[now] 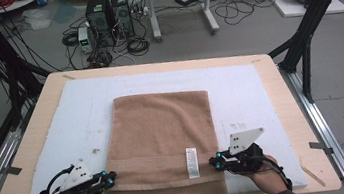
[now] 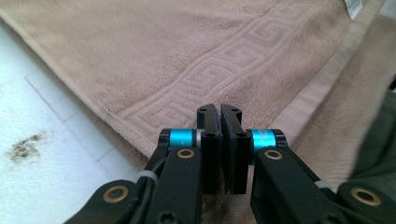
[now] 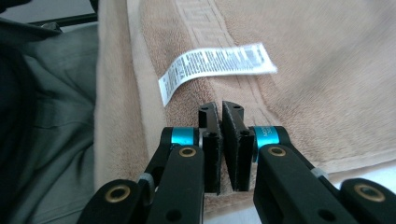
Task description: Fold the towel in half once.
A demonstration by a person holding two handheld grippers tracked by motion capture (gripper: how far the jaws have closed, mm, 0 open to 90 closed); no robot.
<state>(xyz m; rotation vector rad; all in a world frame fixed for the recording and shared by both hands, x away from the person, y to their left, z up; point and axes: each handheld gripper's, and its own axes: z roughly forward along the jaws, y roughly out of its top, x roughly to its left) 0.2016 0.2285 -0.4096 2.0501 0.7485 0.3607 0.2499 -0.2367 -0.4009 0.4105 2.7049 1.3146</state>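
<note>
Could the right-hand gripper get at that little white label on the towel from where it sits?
Probably yes. The right gripper sits at the towel's edge, jaws closed, and the white label lies flat on top just ahead of it with nothing between them. It would need to open first.

A white care label (image 3: 212, 67) sewn to the tan towel (image 3: 327, 70) lies just beyond the right gripper (image 3: 221, 112); its rows of fine print are too blurred to read. No other writing is legible.
</note>
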